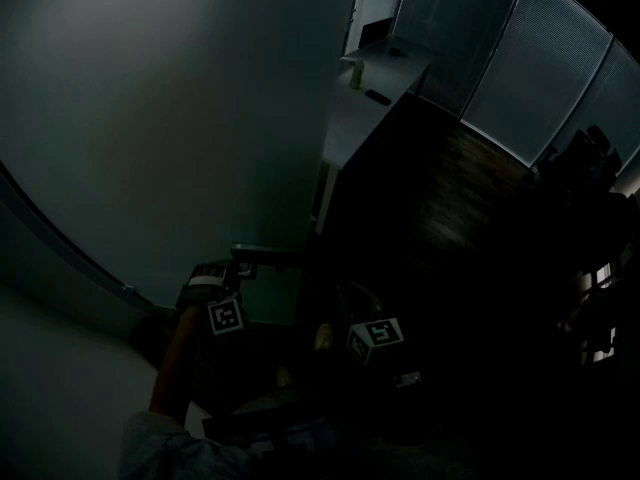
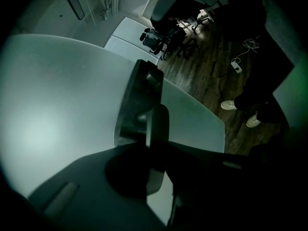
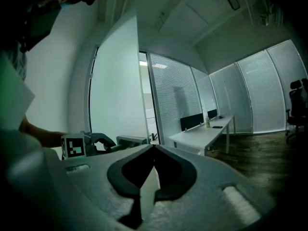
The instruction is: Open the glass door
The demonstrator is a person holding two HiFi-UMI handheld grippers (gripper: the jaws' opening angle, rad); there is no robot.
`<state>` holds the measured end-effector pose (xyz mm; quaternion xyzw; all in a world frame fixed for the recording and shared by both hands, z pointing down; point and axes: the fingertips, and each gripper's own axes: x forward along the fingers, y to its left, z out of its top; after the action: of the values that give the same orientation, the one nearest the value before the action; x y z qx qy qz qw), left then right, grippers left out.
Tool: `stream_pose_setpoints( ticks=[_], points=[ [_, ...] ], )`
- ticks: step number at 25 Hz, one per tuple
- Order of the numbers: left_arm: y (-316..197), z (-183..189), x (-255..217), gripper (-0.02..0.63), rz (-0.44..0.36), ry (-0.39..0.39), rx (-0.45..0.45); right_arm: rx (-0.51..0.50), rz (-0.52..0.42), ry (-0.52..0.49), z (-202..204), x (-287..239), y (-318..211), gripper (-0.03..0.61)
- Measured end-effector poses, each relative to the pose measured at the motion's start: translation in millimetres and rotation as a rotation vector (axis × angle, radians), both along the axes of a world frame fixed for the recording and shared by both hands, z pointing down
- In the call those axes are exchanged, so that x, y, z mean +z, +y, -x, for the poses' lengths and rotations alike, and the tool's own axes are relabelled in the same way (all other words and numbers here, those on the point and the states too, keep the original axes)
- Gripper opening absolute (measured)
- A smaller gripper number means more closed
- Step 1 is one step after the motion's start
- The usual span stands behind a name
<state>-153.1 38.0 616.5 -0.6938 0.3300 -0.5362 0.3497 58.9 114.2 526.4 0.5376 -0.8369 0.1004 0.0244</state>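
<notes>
The frosted glass door (image 1: 150, 128) fills the head view from 8 to 12 o'clock, and its dark handle (image 2: 155, 121) sits low on it, toward 7 o'clock of that picture's centre. In the left gripper view the handle's lever runs straight down between the fingers of the left gripper (image 2: 152, 148), which are closed on it, with the pale pane spreading away to 9 o'clock and the door's edge slanting off toward 4 o'clock. A bare arm (image 1: 172, 363) leads up to that gripper from 6 o'clock in the head view. The right gripper (image 3: 154, 147) hangs at 4 o'clock of the left one, apart from the door; its fingers are closed tip to tip with nothing between them. Its view looks past the door, which stands at 10 o'clock, into a dim office. A white tabletop (image 1: 372, 96) stands beyond the door at 1 o'clock of the head view, and a small bottle (image 3: 208, 122) stands on it. Slatted blinds (image 3: 173, 95) line the walls behind the tabletop. A dark wood floor (image 3: 260, 153) spreads to 4 o'clock, with a chair (image 3: 297, 110) at the 3 o'clock edge. In the left gripper view a pair of white shoes (image 2: 229, 105) stands on the floor at 3 o'clock of the handle, well apart from the door.
</notes>
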Motion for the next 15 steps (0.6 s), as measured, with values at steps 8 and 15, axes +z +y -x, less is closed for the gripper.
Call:
stream_pose_setpoints(
  ticks=[8, 15],
  points=[
    [29.5, 3.1, -1.1, 0.087, 0.015, 0.001, 0.013, -0.014, -0.014, 0.003, -2.5, -2.3, 10.9, 0.0],
    [49.8, 10.9, 2.9, 0.088, 0.029, -0.008, 0.008, -0.029, 0.004, 0.003, 1.6, 6.6, 20.8, 0.0]
  ],
)
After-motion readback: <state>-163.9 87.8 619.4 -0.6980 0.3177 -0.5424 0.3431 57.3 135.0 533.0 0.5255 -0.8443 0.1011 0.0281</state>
